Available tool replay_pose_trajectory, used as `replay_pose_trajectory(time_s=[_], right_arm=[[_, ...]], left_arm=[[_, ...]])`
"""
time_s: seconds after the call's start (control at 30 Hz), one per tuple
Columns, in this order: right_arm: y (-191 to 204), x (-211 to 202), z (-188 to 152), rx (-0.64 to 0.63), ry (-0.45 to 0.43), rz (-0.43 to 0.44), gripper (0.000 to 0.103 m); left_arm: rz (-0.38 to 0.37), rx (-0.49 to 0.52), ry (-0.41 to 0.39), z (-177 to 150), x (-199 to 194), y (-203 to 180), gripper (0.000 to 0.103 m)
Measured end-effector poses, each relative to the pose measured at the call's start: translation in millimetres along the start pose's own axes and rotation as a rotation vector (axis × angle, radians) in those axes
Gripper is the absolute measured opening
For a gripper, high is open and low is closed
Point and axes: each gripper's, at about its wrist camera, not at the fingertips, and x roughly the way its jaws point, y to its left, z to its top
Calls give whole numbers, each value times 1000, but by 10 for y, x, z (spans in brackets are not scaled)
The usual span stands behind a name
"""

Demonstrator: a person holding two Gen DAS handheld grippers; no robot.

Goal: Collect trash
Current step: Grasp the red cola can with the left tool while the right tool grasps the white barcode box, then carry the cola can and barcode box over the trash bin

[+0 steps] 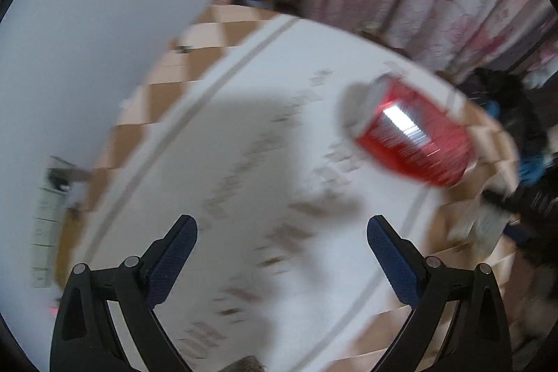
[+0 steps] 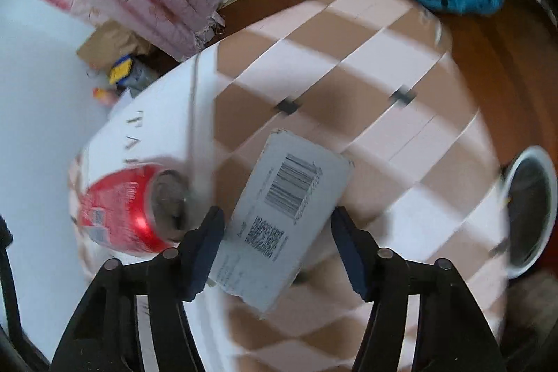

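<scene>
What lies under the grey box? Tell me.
The grey box lies on a checkered table, brown and pale squares showing around it. Whatever sits directly beneath it is covered. A red can lies beside it.

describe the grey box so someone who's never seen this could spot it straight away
On the checkered table, beside the white sheet, a flat grey box lies between the right gripper's fingers. Unlike the red can next to it, it is rectangular and bears a barcode.

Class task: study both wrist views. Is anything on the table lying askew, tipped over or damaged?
Yes. The red can lies tipped on its side on a white sheet, and the grey box lies askew on the checked table, between the right gripper fingers.
</scene>
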Motion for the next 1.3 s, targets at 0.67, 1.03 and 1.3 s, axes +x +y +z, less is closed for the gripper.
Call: replay_pose_trajectory(time_s=[0.67, 1.03, 1.3], right_arm=[[-236, 165, 540, -142, 32, -140, 65], [-320, -29, 344, -166, -34, -50, 51], [-386, -528, -264, -207, -145, 16, 51]], left_arm=[[-206, -83, -7, 738, 439, -849, 62], [-111, 136, -187, 472, -33, -943, 59], [-13, 204, -387, 2, -798, -748, 59]])
